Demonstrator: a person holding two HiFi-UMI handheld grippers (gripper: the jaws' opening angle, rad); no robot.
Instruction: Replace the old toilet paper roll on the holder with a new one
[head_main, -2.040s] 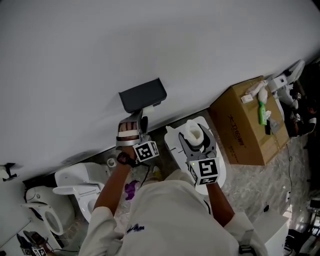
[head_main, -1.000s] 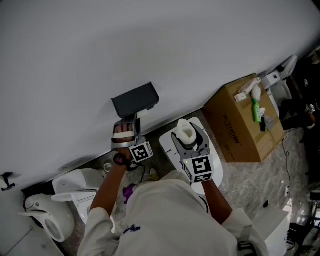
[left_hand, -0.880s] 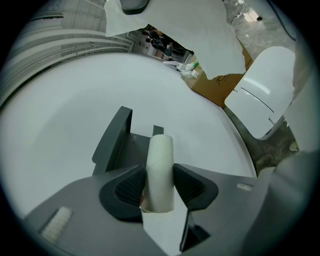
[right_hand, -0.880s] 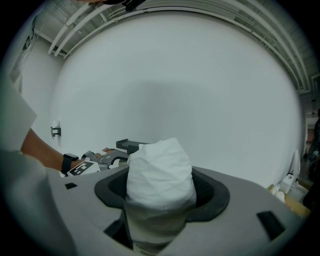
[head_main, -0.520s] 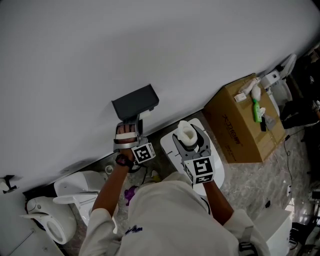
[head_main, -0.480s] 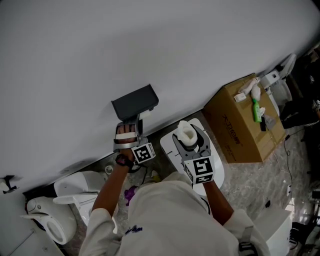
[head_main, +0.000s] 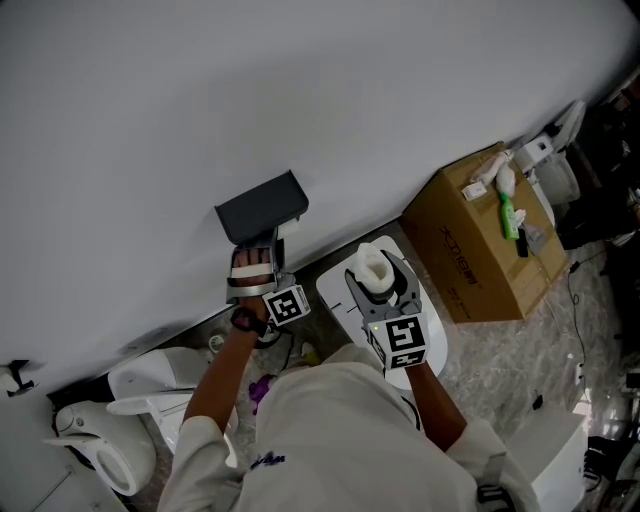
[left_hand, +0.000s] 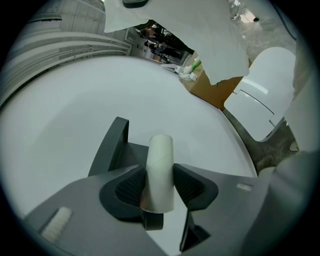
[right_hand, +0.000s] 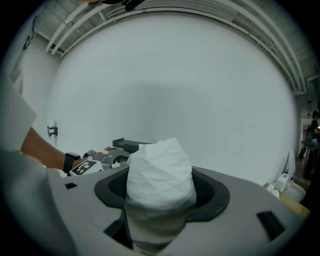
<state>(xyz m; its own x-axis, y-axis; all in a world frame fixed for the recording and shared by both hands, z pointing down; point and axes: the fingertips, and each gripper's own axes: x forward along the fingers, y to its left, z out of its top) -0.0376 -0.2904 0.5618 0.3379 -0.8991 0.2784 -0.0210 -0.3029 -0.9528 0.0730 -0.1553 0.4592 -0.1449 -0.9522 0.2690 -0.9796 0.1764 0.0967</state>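
Observation:
My left gripper (left_hand: 160, 186) is shut on an empty cardboard tube (left_hand: 160, 167), which stands nearly upright between the ribbed pads. The dark grey wall-mounted holder (left_hand: 114, 145) is right behind the tube; I cannot tell whether the tube touches it. In the head view the left gripper (head_main: 264, 250) sits just below the holder (head_main: 262, 205). My right gripper (right_hand: 160, 195) is shut on a new white paper roll (right_hand: 160, 172), held to the right of the holder. In the head view the right gripper (head_main: 381, 283) holds the new roll (head_main: 372, 264).
A white wall fills the background. A white toilet lid (head_main: 336, 291) lies under the right gripper. A cardboard box (head_main: 485, 250) with a green bottle (head_main: 505, 215) on top stands at the right. Another white toilet (head_main: 150, 375) sits at the lower left.
Both grippers keep the same hold and stay close to where they were. Only the head view has drifted a little.

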